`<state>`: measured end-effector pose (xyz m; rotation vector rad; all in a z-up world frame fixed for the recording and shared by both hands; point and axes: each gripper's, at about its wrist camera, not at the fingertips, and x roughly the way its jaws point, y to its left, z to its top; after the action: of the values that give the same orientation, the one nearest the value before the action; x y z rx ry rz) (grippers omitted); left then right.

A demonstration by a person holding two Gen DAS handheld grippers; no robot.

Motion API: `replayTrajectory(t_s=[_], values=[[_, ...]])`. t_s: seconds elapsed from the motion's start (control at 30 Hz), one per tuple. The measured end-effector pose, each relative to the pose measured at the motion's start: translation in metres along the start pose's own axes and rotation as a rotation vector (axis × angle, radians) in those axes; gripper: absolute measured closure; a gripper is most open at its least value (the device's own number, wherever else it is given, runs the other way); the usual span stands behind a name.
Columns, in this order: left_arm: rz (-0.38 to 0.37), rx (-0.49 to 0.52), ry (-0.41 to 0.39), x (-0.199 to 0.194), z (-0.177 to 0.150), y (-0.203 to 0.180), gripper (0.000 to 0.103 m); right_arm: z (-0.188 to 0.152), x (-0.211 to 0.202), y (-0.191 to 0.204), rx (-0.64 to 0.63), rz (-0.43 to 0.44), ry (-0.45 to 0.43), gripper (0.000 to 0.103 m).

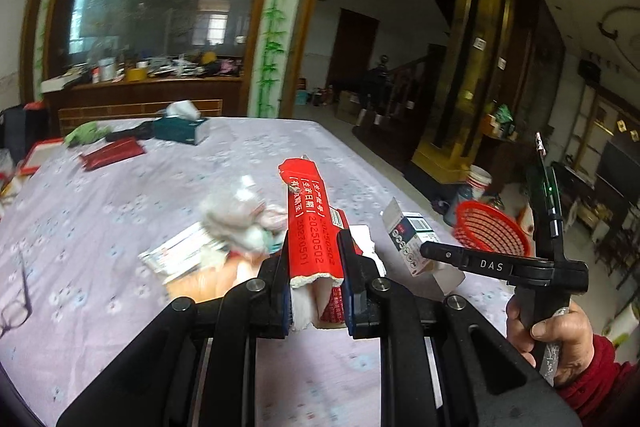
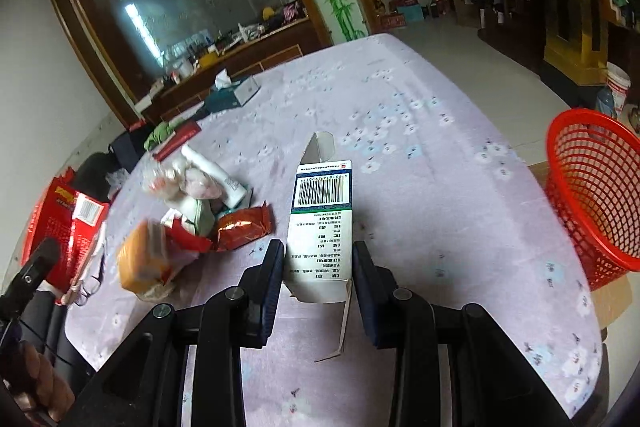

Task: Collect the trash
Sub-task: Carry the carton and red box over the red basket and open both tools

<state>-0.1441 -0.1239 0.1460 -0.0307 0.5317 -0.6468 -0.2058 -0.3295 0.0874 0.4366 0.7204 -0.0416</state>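
Red torn cardboard carton [image 1: 310,223] sits clamped in the left gripper [image 1: 316,267]; the right gripper [image 2: 318,269] pinches a white barcoded cardboard box [image 2: 322,227] near the red mesh plastic basket [image 2: 592,195].

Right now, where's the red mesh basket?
The red mesh basket sits off the table's right edge in the right wrist view, right of the white box held in the right gripper.

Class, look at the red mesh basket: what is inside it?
The red mesh basket shows only bare mesh walls; its bottom is out of sight. Both grippers' boxes, red and white, are outside it.
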Motion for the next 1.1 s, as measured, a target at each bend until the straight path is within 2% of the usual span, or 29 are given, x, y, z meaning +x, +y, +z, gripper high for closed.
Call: replayTrajectory(t_s=[0.17, 0.37, 0.6, 0.87, 1.07, 1.1], values=[[-0.070, 0.041, 0.041, 0.030, 0.008, -0.035, 0.086, 0.005, -0.032, -0.032, 0.067, -0.014, -0.064, 0.067], [-0.201, 0.077, 0.110, 0.085, 0.016, -0.092, 0.086, 0.013, -0.071, -0.094, 0.177, -0.106, -0.151, 0.066], [-0.313, 0.125, 0.163, 0.143, 0.026, -0.168, 0.085, 0.020, -0.103, -0.159, 0.291, -0.186, -0.216, 0.066], [-0.362, 0.161, 0.223, 0.202, 0.024, -0.238, 0.085, 0.029, -0.112, -0.207, 0.355, -0.244, -0.233, 0.066], [-0.357, 0.167, 0.267, 0.242, 0.016, -0.261, 0.085, 0.039, -0.101, -0.236, 0.395, -0.294, -0.220, 0.062], [-0.356, 0.164, 0.266, 0.242, 0.014, -0.264, 0.081, 0.041, -0.098, -0.240, 0.400, -0.312, -0.217, 0.061]])
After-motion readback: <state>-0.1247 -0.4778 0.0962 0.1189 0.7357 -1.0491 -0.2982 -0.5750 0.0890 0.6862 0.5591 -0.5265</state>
